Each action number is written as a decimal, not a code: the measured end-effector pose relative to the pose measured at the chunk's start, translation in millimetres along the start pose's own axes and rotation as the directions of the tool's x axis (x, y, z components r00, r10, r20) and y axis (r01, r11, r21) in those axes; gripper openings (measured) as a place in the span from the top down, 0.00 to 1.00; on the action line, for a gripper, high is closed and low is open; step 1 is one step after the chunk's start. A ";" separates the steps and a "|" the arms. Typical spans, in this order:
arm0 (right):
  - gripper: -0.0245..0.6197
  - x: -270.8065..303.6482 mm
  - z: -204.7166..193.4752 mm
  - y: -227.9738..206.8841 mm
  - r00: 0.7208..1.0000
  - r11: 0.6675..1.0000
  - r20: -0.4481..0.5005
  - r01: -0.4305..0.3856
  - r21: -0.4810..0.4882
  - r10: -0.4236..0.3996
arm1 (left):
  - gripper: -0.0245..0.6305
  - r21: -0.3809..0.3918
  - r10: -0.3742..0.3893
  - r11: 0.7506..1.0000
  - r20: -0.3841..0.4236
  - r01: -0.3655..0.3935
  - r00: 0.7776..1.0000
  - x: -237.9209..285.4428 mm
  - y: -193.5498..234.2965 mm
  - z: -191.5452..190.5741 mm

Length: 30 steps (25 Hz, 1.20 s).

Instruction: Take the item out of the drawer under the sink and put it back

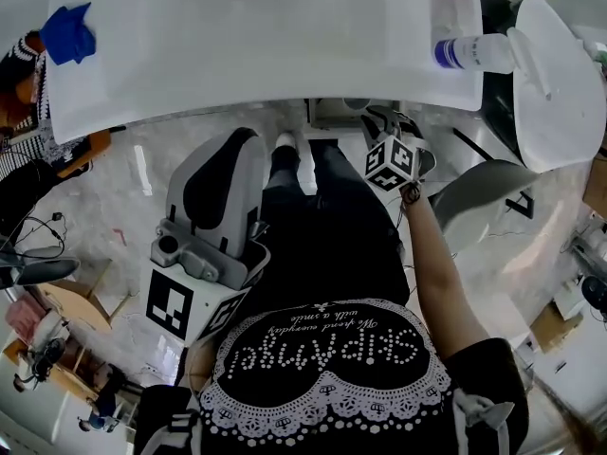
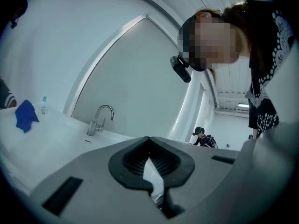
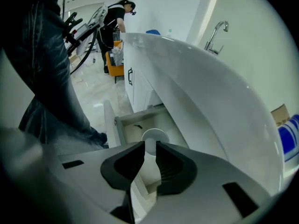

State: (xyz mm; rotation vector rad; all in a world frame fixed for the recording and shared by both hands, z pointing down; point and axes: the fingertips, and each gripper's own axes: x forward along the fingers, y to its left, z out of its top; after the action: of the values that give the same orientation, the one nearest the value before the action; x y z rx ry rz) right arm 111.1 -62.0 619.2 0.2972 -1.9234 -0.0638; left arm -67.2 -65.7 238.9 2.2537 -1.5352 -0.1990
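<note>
Right claw (image 3: 149, 144) points steeply down at the open drawer (image 3: 133, 130) under the sink (image 3: 201, 83), jaws part-open, gripping nothing. The white cup (image 3: 156, 135) stands in the drawer, just beyond the tips. Left claw (image 2: 148, 139) is held level beside the tabletop (image 2: 46, 141), tips together, empty. A blue cloth (image 1: 68, 31) lies up top.

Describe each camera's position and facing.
Head view: head-mounted, down on the sink; torso, left hand-held gripper, right hand-held gripper show.
Left gripper view: on that hand-held gripper, level toward the faucet; shut jaws show.
Right gripper view: on the other, down into the open drawer at a cup; parted jaws show.
Shared: blue cloth, head and left gripper views.
</note>
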 end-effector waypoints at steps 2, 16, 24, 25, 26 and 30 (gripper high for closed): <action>0.86 5.9 -4.7 3.2 1.000 0.999 -0.014 -0.021 -0.047 0.021 | 0.96 -0.008 0.004 1.000 -0.003 -0.004 1.000 2.3 -3.6 -2.6; 0.86 41.5 -29.9 11.0 0.994 0.941 -0.093 -0.089 -0.326 0.062 | 0.96 -0.030 0.037 0.999 -0.014 -0.037 0.999 27.3 -11.1 -12.3; 0.86 60.5 -38.2 17.8 0.988 0.878 -0.144 -0.120 -0.464 0.059 | 0.96 -0.041 0.039 0.998 -0.033 -0.040 0.999 35.7 -12.4 -17.4; 0.86 61.9 -38.3 18.0 0.988 0.876 -0.145 -0.120 -0.468 0.059 | 0.96 -0.041 0.040 0.998 -0.035 -0.041 0.999 36.0 -12.4 -17.9; 0.86 63.2 -38.2 18.0 0.988 0.874 -0.145 -0.120 -0.471 0.057 | 0.96 -0.042 0.041 0.998 -0.037 -0.043 0.998 36.1 -12.1 -18.6; 0.86 69.3 -37.0 18.7 0.987 0.858 -0.153 -0.124 -0.499 0.053 | 0.96 -0.043 0.050 0.998 -0.046 -0.052 0.998 35.8 -9.7 -19.9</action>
State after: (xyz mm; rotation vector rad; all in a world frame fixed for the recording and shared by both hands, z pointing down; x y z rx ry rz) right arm 118.8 -56.7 699.4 -0.1425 -1.7092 -0.4724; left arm -38.4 -90.5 256.9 2.1682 -1.5476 -0.1645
